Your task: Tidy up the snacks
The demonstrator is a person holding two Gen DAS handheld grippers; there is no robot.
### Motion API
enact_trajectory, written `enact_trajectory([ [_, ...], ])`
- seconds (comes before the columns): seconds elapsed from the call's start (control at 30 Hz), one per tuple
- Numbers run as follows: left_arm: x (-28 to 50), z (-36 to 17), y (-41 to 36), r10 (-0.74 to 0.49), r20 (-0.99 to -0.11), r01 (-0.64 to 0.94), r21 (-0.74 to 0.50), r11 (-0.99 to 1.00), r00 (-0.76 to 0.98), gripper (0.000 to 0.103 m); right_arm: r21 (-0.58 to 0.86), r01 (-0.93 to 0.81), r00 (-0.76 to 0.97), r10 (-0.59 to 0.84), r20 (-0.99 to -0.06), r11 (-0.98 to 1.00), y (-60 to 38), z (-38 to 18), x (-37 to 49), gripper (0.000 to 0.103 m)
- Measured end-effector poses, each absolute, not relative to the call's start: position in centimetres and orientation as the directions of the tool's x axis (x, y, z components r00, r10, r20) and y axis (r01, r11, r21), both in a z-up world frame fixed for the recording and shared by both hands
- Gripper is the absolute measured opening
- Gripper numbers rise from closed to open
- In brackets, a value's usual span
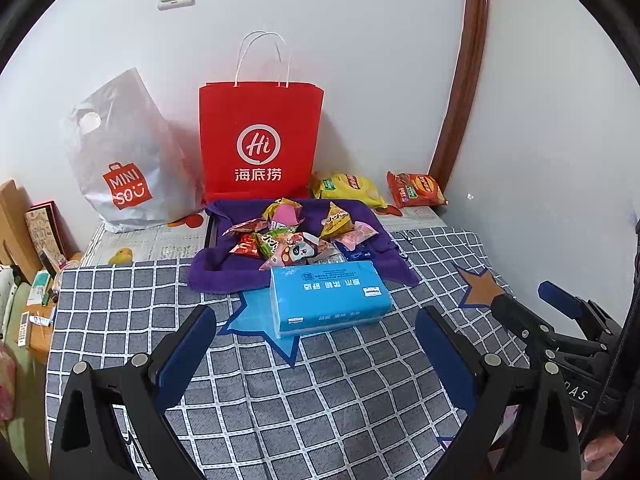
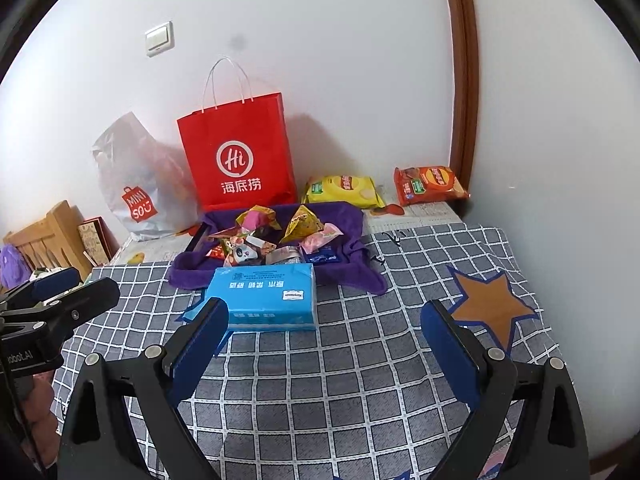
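Several small snack packets (image 1: 294,236) (image 2: 276,236) lie piled on a purple cloth (image 1: 224,276) (image 2: 188,272) at the table's far middle. A yellow chip bag (image 1: 348,188) (image 2: 344,190) and an orange chip bag (image 1: 416,188) (image 2: 430,184) lie against the wall to the right. My left gripper (image 1: 316,340) is open and empty, low over the checked tablecloth, short of a blue tissue pack (image 1: 328,300) (image 2: 264,296). My right gripper (image 2: 324,336) is open and empty beside it; it also shows in the left wrist view (image 1: 532,300).
A red paper bag (image 1: 260,140) (image 2: 238,152) and a white plastic Miniso bag (image 1: 128,160) (image 2: 138,184) stand against the back wall. A wooden rack (image 2: 48,236) and clutter sit off the table's left edge. A wall stands close on the right.
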State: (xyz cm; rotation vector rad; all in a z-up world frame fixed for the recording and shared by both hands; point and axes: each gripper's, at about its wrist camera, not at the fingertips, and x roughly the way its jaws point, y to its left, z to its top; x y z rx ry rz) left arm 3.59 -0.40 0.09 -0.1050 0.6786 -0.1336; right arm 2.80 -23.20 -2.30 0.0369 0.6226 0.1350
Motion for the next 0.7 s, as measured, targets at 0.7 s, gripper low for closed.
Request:
enact_trajectory([
  [0.7, 3.41, 0.24, -0.70, -0.157, -0.617, 0.090, -0.138, 0.986, 0.771, 0.101, 0.067, -0.121, 0.808, 0.138, -0.573, 0.990, -23.01, -1.99, 2.55, 0.096],
])
